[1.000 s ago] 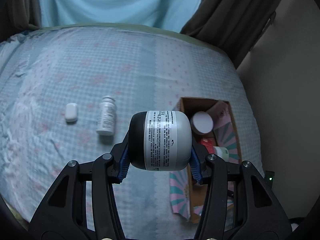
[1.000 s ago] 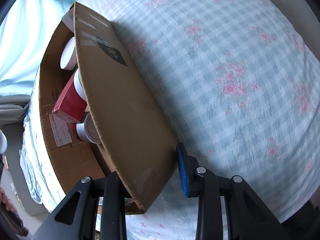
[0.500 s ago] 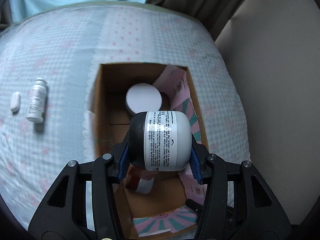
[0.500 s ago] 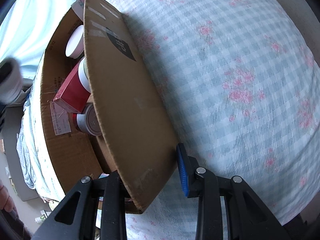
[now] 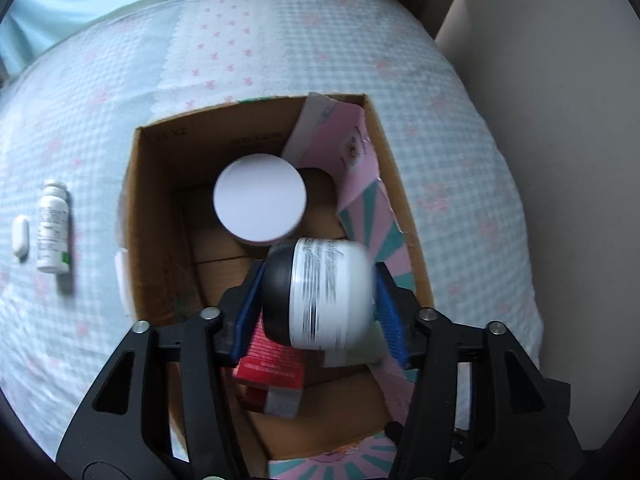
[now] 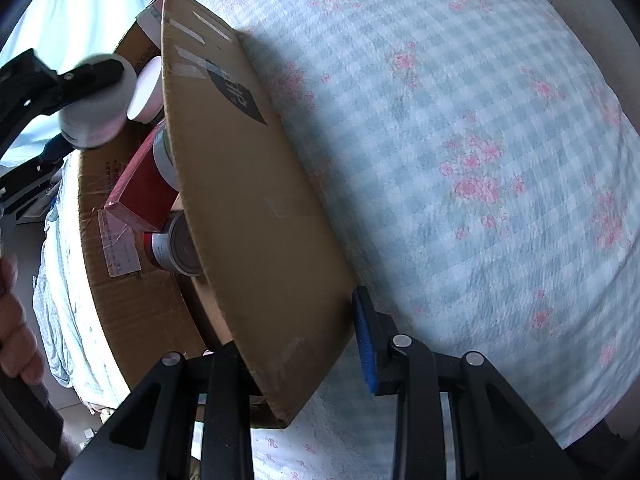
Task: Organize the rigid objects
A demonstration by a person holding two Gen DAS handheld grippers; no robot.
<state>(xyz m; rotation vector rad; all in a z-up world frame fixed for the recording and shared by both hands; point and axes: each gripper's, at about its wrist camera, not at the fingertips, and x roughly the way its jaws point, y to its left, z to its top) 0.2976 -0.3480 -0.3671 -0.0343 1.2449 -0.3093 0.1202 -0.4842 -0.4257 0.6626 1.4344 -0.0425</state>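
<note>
The left claw point(image 5: 318, 312) hangs over the open cardboard box point(image 5: 160, 216), and 1 jar point(image 5: 320, 292) sits between its blue pads point(image 5: 390, 320). The jar is blurred, with a black cap on its left and a white body carrying lines of fine black print. The jaws have just been opening; a gap shows at the right pad, so the jar looks released, directly above the box's contents.

Ahead of that claw, inside the box, stands 1 tub with a round white lid point(image 5: 260, 198), and to its right leans 1 pink carton point(image 5: 340, 148). Below the jar lie 1 red box point(image 5: 272, 364) and 1 pale container, mostly hidden. To the left of the left claw, outside the box, 1 white bottle point(image 5: 52, 232) lies on the checked bedspread point(image 5: 460, 168) beside 1 small white case point(image 5: 20, 236).

The right claw point(image 6: 296, 356) is nearly closed on 1 flap of the box point(image 6: 248, 200), pinching the cardboard between its 2 fingers. To its left, within the box, show the red box and 1 tin can point(image 6: 180, 248).
</note>
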